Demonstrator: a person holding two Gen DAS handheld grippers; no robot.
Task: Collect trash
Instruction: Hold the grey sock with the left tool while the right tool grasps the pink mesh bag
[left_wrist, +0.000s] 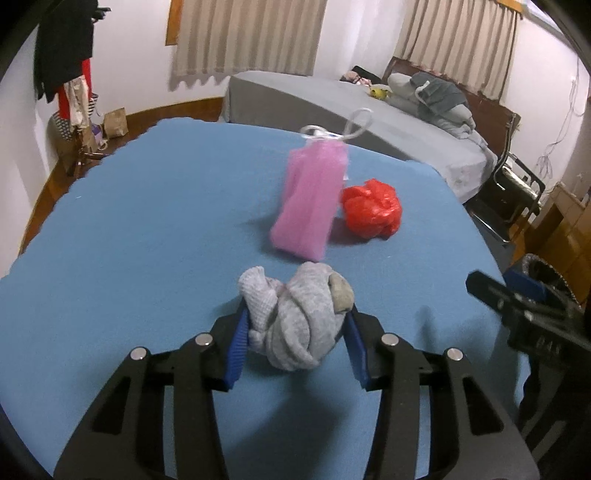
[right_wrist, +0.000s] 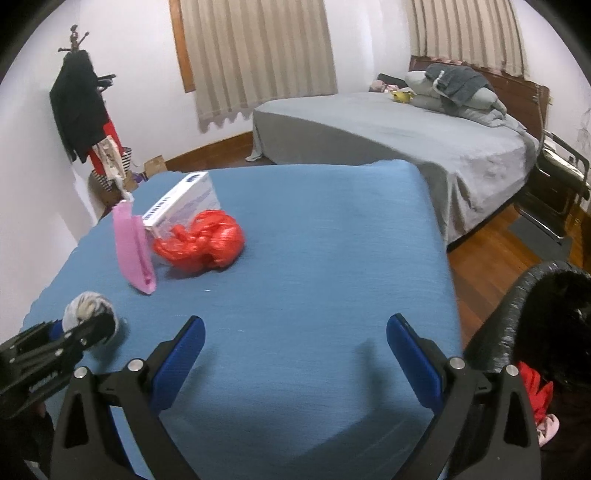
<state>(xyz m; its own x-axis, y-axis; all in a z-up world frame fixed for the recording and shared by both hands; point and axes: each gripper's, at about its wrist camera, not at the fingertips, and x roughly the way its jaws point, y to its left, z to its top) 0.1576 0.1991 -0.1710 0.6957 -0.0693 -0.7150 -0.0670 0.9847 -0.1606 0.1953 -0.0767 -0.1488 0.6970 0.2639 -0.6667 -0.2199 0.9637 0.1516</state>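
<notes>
Gripping grey sock ball (left_wrist: 295, 317) w/ left hand-held gripper (left_wrist: 295, 332); right hand-held gripper (right_wrist: 295, 354) spread wide, nothing held

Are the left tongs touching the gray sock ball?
Touching. Left wrist view: both blue pads of the left tongs press against the sides of the gray sock ball.

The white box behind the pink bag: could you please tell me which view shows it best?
The right wrist view: the white box shows its top and side beside the pink bag. In the left wrist view the bag hides it entirely.
</notes>
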